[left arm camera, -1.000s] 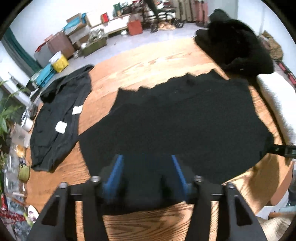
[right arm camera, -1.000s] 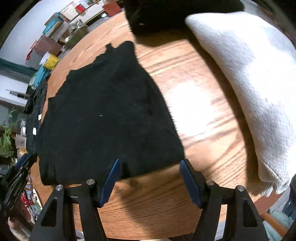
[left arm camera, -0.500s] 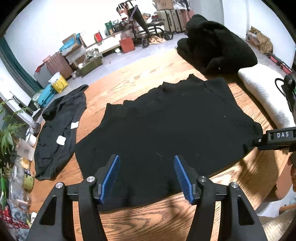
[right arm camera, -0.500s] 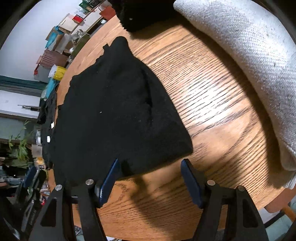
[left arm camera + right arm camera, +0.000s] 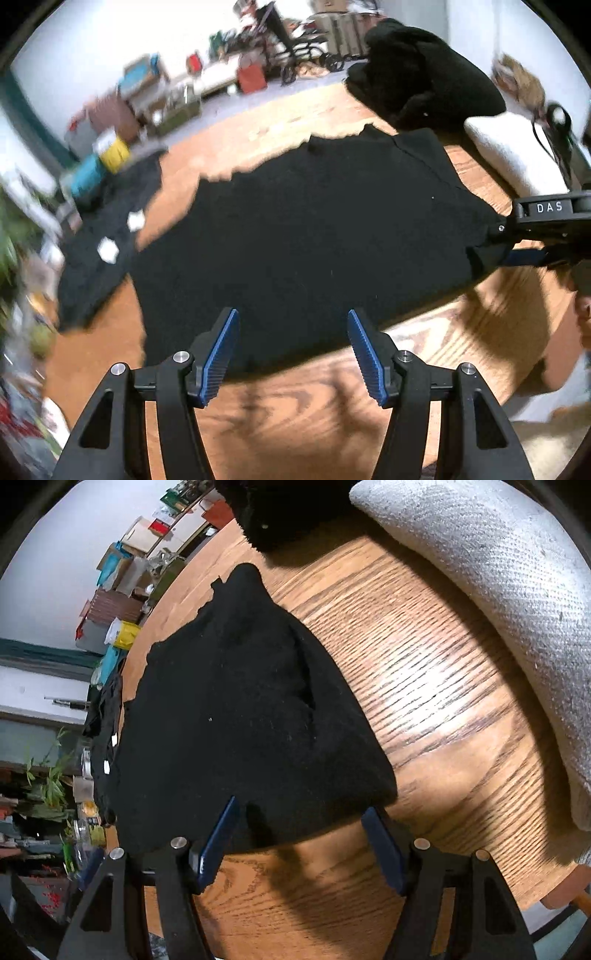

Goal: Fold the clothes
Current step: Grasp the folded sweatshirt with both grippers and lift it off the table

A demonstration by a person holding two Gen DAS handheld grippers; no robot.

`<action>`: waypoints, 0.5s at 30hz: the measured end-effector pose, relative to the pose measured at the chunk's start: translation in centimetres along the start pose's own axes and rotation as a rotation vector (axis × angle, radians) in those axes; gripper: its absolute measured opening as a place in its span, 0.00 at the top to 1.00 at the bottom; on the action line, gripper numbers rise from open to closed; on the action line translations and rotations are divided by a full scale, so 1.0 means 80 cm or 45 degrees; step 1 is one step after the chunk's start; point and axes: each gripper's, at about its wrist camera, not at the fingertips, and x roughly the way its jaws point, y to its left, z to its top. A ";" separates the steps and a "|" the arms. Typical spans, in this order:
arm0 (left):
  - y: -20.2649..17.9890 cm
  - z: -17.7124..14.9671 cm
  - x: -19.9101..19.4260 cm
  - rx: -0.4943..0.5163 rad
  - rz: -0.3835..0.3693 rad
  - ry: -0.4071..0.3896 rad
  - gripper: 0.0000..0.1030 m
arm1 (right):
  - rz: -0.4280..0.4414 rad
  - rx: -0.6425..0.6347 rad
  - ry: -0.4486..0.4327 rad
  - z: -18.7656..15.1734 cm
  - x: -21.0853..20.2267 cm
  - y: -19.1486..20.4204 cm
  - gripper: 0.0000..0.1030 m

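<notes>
A black garment [image 5: 314, 236] lies spread flat on the round wooden table [image 5: 303, 417]. My left gripper [image 5: 291, 332] hangs open over its near hem, blue pads wide apart, nothing pinched. In the right wrist view the same black garment [image 5: 240, 716] fills the middle, and my right gripper [image 5: 301, 812] stands open with the cloth's near right corner lying between its pads but not pressed. The right gripper [image 5: 517, 254] also shows at the garment's right corner in the left wrist view.
A second dark garment [image 5: 107, 236] with white tags lies at the table's left. A black fleece heap [image 5: 424, 70] and a white folded towel [image 5: 498, 602] sit at the far right. The room beyond holds boxes, a cart and plants.
The left gripper drew back from the black garment, so more bare wood shows in front of its pads. The right gripper tilted and edged onto the garment's near corner.
</notes>
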 end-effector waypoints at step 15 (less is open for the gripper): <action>0.199 -0.092 0.060 -1.269 -0.282 0.170 0.39 | -0.038 0.093 -0.024 0.014 0.026 0.011 0.63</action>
